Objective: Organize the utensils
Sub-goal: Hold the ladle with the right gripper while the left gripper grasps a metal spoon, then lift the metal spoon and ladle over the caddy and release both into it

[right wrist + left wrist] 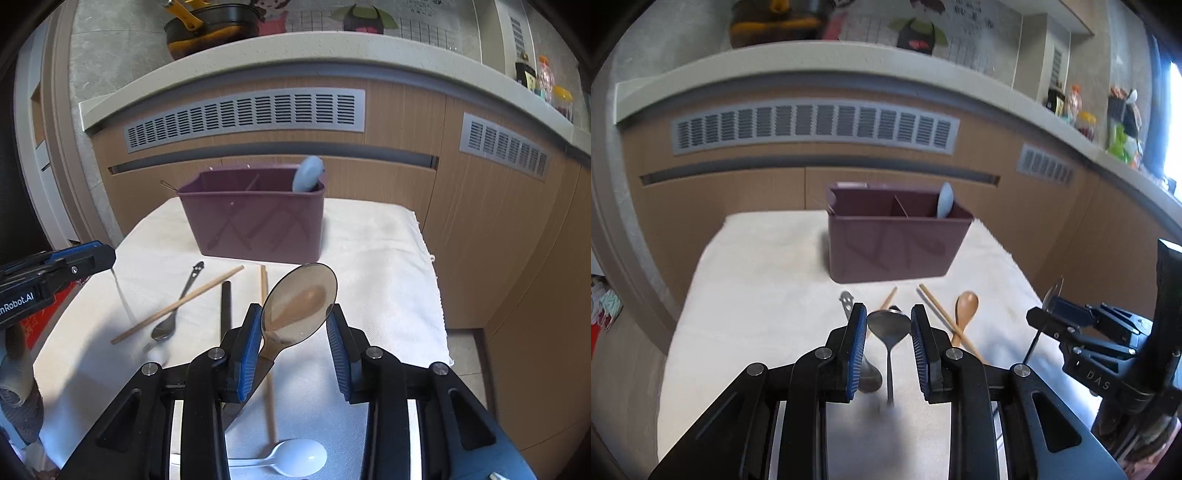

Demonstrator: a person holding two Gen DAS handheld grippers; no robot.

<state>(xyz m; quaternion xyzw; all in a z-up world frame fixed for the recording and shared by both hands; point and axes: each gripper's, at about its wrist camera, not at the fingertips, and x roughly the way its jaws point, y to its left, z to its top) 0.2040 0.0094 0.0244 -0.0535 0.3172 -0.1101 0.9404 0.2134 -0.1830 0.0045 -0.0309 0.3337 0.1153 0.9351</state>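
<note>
Left tool (888, 325) clenching steel spoon (889, 326), right tool (293, 325) grasping metal ladle (301, 299), bare cloth (376, 258) before maroon caddy (255, 225)

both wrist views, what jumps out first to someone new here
Each tool holds a metal spoon up over the white cloth: the left tool a small one, the right tool a big shiny one. Behind stands a purple caddy with a pale blue spoon in its right compartment.

The caddy (255, 225) stands on the cloth (369, 251) behind scattered chopsticks (177, 304) (a spoon (309, 173) inside).
</note>
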